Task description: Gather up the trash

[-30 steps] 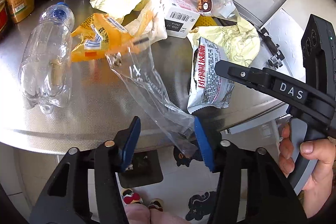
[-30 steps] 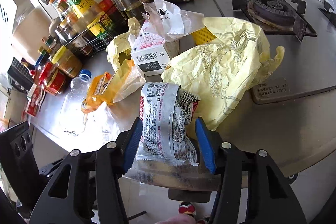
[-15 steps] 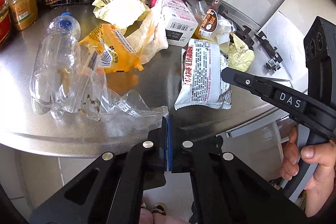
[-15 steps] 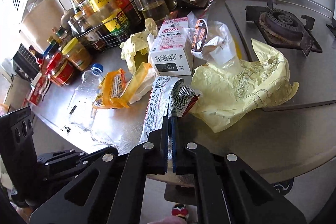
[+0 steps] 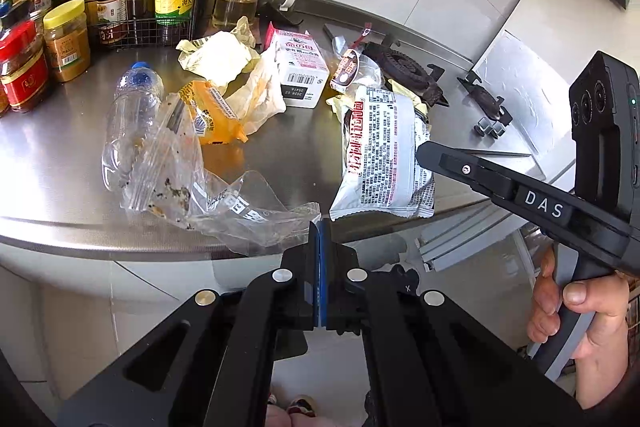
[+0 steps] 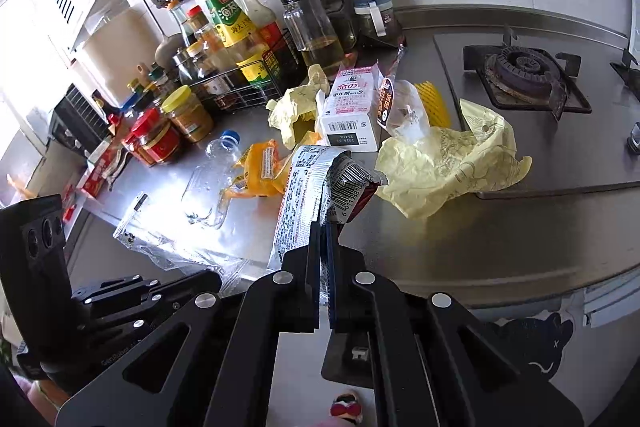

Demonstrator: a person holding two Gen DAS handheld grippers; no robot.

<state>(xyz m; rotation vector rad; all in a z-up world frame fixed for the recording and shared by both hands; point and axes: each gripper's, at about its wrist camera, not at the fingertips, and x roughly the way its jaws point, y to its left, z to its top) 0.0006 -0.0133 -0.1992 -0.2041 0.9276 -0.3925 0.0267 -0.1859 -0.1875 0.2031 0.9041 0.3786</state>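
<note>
Now I am pinching the clear bag (image 5: 224, 195) in my left jaws and the silver wrapper (image 6: 308, 195) in my right jaws, both at the table (image 5: 60, 147) edge; I am keeping both clamped tight, lifting slowly so neither thin film tears or slips.

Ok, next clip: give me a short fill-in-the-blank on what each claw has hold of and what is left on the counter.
1. The left claw is shut on the corner of a ____ plastic bag.
2. The right claw pinches a silver ____ wrapper.
3. The empty water bottle lies on its side and has a ____ cap.
4. The milk carton stands beside a crumpled ____ paper.

Missing words: clear; snack; blue; yellow
</note>
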